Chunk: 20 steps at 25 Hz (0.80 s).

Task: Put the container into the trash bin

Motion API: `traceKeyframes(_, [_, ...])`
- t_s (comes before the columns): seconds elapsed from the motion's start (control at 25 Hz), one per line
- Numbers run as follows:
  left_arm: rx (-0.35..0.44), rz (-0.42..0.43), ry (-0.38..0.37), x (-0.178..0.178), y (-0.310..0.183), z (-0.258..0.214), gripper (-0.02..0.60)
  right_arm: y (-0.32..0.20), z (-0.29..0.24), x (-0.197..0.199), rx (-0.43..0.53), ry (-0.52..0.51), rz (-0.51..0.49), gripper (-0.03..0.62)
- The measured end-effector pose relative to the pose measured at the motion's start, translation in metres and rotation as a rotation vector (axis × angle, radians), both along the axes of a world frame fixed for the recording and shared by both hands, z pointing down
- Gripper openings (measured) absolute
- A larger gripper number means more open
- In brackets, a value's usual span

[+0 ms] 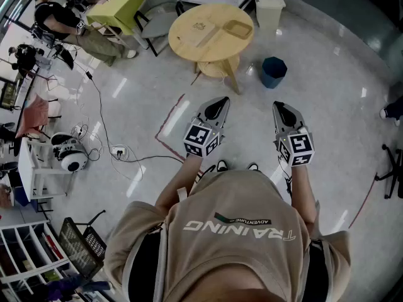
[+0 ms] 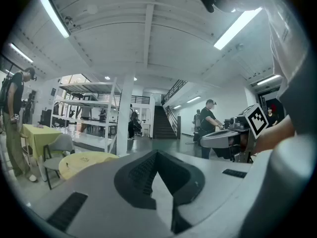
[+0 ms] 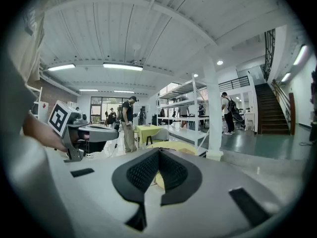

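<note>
A tan rectangular container (image 1: 238,29) lies on the round wooden table (image 1: 195,43) ahead of me. On the floor to the table's right stands a dark blue trash bin (image 1: 273,72). My left gripper (image 1: 220,102) and right gripper (image 1: 279,106) are held side by side in front of my body, pointing toward the table and well short of it. Both are shut with nothing between the jaws. In the left gripper view the left gripper (image 2: 157,153) has its pads meeting, with the round table (image 2: 86,161) low at left. The right gripper (image 3: 158,151) also closes to a point.
A white bin (image 1: 269,12) stands behind the table. Chairs and a yellow-green table (image 1: 119,5) sit at the back left beside a seated person (image 1: 69,27). Cables and a power strip (image 1: 118,150) cross the floor at left, near a white device (image 1: 70,158) and shelves (image 1: 28,250).
</note>
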<state>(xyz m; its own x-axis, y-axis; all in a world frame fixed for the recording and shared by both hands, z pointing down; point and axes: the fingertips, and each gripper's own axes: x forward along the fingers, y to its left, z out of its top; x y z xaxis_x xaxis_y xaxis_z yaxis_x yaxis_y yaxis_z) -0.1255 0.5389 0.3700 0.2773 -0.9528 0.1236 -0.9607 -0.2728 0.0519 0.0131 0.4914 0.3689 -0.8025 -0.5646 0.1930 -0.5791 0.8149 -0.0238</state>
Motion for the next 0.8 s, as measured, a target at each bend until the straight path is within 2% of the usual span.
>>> traceKeyframes(0.32, [0.007, -0.038, 0.005, 0.01, 0.001, -0.006, 0.002, -0.006, -0.002, 0.021, 0.007, 0.004, -0.002, 0.003])
traceKeyframes(0.6, [-0.058, -0.058, 0.015, 0.032, 0.008, 0.02, 0.002, -0.004, 0.03, 0.047, -0.063, 0.011, -0.02, 0.003])
traceKeyframes(0.8, [-0.077, -0.055, 0.01, 0.034, 0.003, 0.026, 0.002, -0.008, 0.049, 0.047, -0.079, 0.033, -0.032, 0.003])
